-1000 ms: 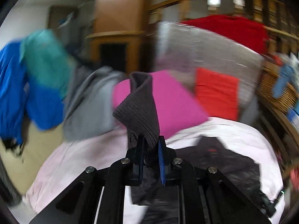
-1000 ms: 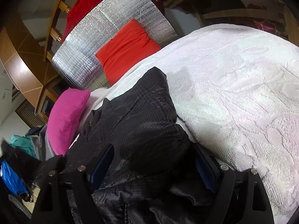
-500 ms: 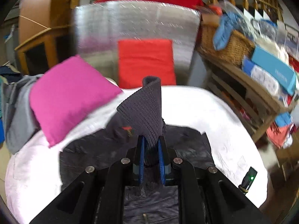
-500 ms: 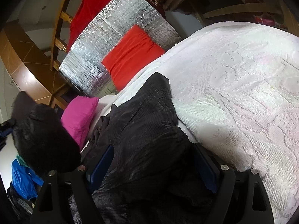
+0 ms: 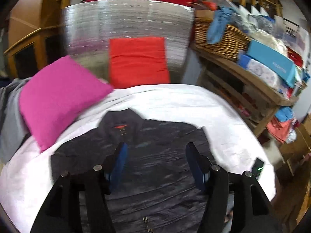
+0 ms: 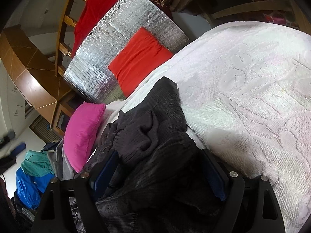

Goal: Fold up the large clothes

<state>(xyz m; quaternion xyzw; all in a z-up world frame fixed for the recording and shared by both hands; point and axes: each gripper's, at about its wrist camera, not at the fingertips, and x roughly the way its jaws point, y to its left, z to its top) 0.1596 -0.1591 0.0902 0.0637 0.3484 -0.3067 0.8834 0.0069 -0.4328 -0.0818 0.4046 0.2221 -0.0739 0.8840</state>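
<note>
**Dark jacket lies on the bed, both grippers over it**

A dark jacket [image 5: 161,155] lies spread on a bed [image 5: 175,101] with a pale pink cover. It is in the middle of the bed, with the collar end toward the far end of the bed. A small red mark shows near the collar.

The left gripper [image 5: 155,161] hangs over the jacket. Its jaws have just been opening. They now stand apart, and nothing is between them. The jacket is seen under them, a bit blurred.

The right gripper [image 6: 157,172] is low at the near part of the jacket. Its jaws stand wide apart. A bunched part of the jacket fills the space between them. One cannot tell if the pads press on the cloth or only sit beside it. A grey knit cuff [image 6: 136,136] lies folded on top of the jacket, just past the right gripper.

A pink pillow [image 5: 60,97] sits on the bed, to the left of the jacket. A red pillow [image 5: 138,60] leans on a silver board [image 5: 126,21] at the far end of the bed. To the right of the bed is a wooden shelf [image 5: 252,81] with a basket [image 5: 219,36] on it. A small black box [image 5: 257,166] with a green light lies on the bed, near the right edge.
</note>
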